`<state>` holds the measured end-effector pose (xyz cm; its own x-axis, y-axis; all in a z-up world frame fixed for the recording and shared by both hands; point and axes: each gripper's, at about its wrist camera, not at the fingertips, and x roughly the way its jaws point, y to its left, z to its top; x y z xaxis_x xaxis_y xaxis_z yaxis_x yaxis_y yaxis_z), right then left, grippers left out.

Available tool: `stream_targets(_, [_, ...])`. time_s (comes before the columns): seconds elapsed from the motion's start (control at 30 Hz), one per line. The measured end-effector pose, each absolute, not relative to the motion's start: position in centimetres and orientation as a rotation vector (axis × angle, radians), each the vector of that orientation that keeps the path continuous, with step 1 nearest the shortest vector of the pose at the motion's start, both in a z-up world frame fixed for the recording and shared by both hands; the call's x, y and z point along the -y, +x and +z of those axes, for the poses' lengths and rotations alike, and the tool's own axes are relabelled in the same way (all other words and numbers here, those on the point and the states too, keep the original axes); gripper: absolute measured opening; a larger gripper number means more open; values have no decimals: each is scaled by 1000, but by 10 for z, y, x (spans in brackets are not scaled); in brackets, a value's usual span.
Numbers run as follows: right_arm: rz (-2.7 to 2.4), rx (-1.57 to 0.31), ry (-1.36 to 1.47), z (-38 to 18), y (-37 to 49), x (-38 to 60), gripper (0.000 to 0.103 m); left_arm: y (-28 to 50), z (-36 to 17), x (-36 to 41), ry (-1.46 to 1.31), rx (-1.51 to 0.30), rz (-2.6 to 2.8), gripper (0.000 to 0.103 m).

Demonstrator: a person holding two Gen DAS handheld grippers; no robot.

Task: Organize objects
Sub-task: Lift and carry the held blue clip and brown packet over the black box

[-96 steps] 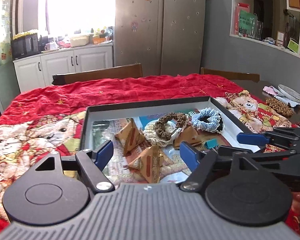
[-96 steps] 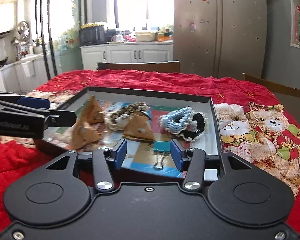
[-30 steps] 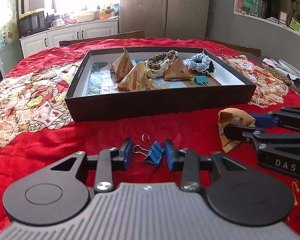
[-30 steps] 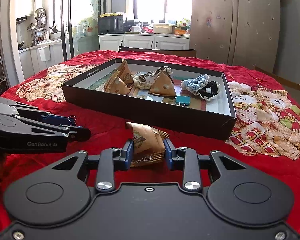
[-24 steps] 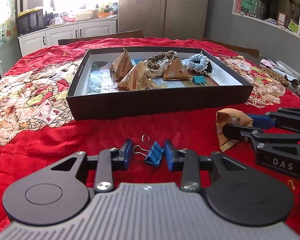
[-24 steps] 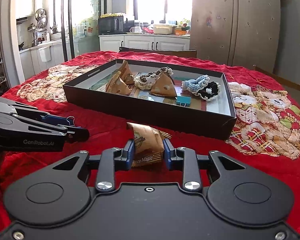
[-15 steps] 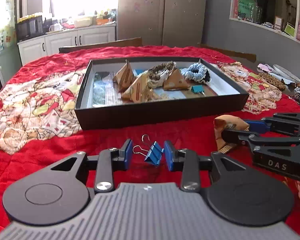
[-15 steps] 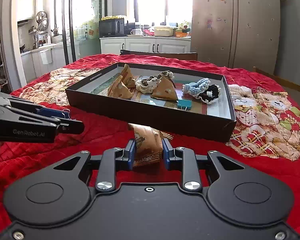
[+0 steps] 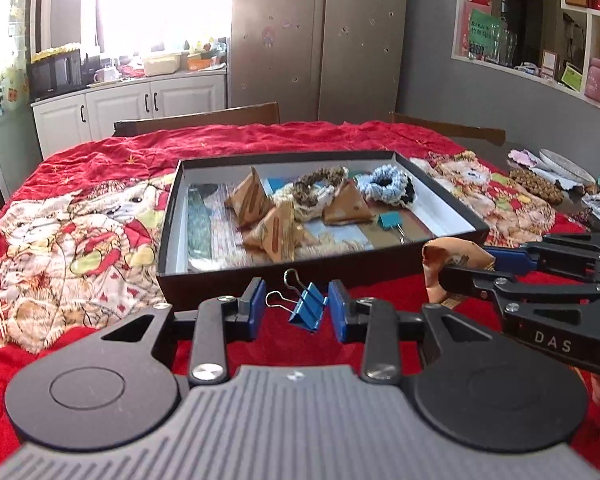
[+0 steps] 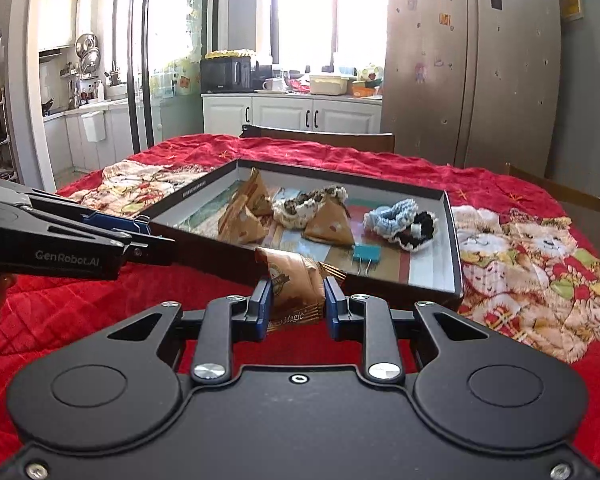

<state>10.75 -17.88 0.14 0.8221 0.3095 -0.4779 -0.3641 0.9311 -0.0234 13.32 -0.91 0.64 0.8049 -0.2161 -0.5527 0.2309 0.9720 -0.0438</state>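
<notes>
Between the fingers of the left hand-held gripper (image 9: 296,307) sits a small blue metal binder clip (image 9: 306,307), pinched and seemingly lifted above the red quilted surface (image 9: 100,344). The right hand-held gripper (image 10: 295,304) is clamped on a brown foil snack packet (image 10: 294,284), just short of the near wall of a shallow black cardboard box (image 10: 456,240) ahead of both. Likely step: carrying both items to the box. Next, each must clear that near wall before release. Inside the box, beyond the grippers, lie three brown pyramid-shaped packets (image 9: 276,232), a teal binder clip (image 10: 366,255), a brown-and-cream crocheted scrunchie (image 10: 306,204), and farther right a pale-blue one (image 9: 388,180) against a black one.
</notes>
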Motion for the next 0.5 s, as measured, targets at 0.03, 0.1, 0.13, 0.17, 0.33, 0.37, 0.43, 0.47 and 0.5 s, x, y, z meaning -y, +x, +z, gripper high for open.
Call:
stream_targets(0.03, [358,-482,-118,4,109,178,26,136,8,8,26,-586,-237,38])
stream_targets(0.1, [356,-468,-126,12,113,177,26,140,12,5,25,-581,-234,38])
stream_targets(0.13, [354,-459,-130,16,115,176,26,143,15,4,29,-578,-232,38])
stream_targets(0.17, [351,-449,-134,21,118,176,26,147,18,3,34,-574,-231,38])
stream_targets(0.33, [318,-411,-175,46,142,170,26,171,35,0,53,-552,-221,38])
stream_targets(0.37, [312,-409,-182,50,148,168,26,176,38,0,54,-550,-220,38])
stream_targets(0.43, [294,-406,-186,56,162,168,26,188,43,0,57,-550,-218,38])
stream_targets(0.47, [286,-407,-188,58,169,168,26,192,44,1,59,-550,-217,38])
stream_targets(0.5, [280,-411,-188,60,176,168,26,199,45,1,60,-554,-217,38])
